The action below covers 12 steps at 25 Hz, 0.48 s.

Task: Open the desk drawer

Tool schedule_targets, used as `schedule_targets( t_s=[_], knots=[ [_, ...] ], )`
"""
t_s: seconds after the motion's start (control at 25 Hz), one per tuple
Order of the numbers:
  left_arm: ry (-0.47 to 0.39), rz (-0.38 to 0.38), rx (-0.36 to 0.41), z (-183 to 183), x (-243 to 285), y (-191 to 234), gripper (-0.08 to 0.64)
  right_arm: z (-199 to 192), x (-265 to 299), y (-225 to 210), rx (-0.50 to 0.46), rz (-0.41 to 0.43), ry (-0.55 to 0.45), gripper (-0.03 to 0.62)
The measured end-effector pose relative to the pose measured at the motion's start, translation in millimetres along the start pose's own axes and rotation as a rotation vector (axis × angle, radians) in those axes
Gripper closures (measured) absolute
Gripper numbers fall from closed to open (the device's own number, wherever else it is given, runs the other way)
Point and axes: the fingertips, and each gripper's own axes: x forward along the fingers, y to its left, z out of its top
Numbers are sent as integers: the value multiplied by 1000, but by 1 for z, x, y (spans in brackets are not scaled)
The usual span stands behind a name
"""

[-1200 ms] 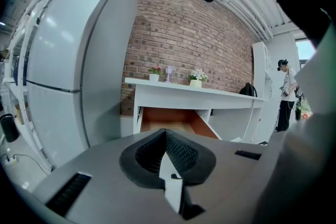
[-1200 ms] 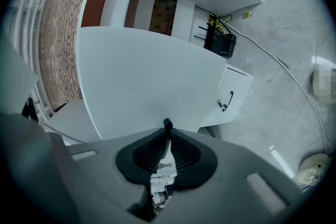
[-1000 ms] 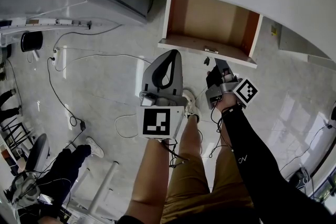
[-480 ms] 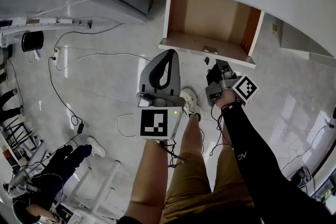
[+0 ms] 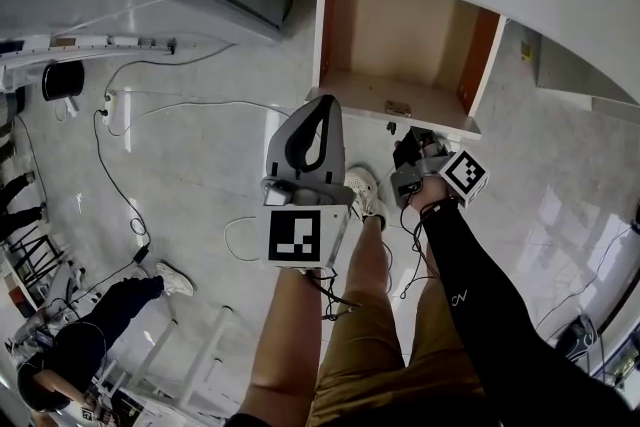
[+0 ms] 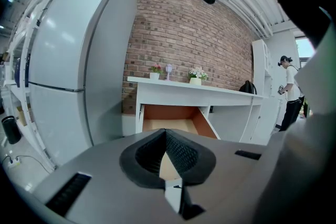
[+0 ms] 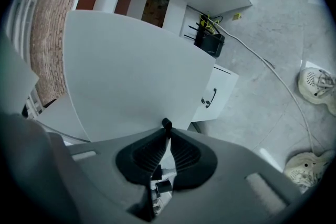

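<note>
- While the drawer [image 5: 400, 40] stands open ahead of the right gripper [image 5: 414, 137], a straight retreat is advised.
- Both tongs are pressed together, empty (left gripper [image 5: 318, 110] alongside).

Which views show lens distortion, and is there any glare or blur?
Left gripper view: strong fisheye bending, the tall white refrigerator curves, corners go black. Right gripper view: same bending and black corners. Head view: milder bending, sharp, bright glare on the glossy pale stone floor.
</note>
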Motion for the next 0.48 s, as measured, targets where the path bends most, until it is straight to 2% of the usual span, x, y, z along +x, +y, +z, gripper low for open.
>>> schedule_targets(
  t_s=[0.2,0.48],
  knots=[
    [3,0,5,-4,-2,3,552,-4,-7,-10,17,-36,-6,565],
    [3,4,1,-6,-6,3,552,-9,-10,-17,22,-39,3,566]
  ],
)
